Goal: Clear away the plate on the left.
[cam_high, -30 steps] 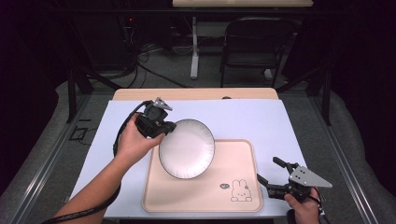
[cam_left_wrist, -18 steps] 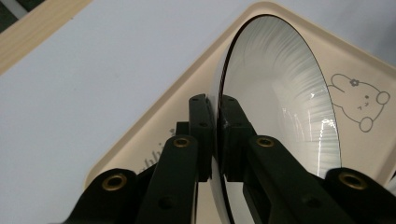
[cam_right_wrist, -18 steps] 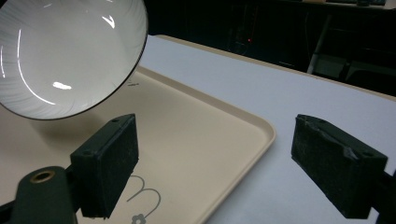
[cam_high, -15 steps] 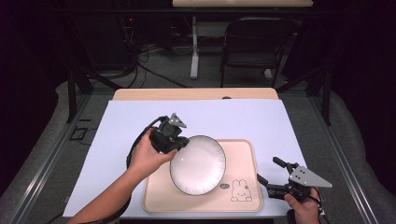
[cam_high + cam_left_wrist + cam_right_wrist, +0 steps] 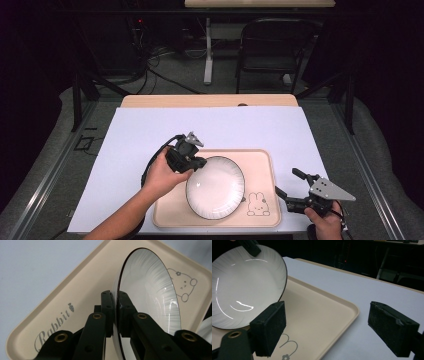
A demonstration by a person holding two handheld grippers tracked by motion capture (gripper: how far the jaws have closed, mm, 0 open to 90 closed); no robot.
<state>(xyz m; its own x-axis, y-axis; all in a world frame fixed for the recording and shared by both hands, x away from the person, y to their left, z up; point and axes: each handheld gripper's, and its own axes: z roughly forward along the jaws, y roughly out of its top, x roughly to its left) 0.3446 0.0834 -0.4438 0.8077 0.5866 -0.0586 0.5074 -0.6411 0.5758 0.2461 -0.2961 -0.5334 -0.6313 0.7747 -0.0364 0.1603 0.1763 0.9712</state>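
Observation:
A white plate (image 5: pixel 216 187) with a dark rim hangs tilted over the beige tray (image 5: pixel 265 165); its ribbed inside faces the right gripper view (image 5: pixel 244 287). My left gripper (image 5: pixel 196 163) is shut on the plate's upper left rim, and in the left gripper view the two black jaws pinch the plate (image 5: pixel 152 290) edge-on at my left gripper (image 5: pixel 115 312). My right gripper (image 5: pixel 287 185) stands open off the tray's right edge, low near the table's front. Its pads (image 5: pixel 270 327) have nothing between them, and the tray (image 5: pixel 324 312) lies below.
The tray carries a rabbit drawing (image 5: pixel 256 204) at its front right and the word "Rabbit" (image 5: pixel 53 326). A white sheet (image 5: pixel 250 127) covers the table. A chair (image 5: pixel 272 50) and a table leg (image 5: pixel 208 50) stand on the floor beyond.
My left gripper has carried the plate to the right and toward the front, from the tray's left edge to over its middle. The right gripper has stayed put.

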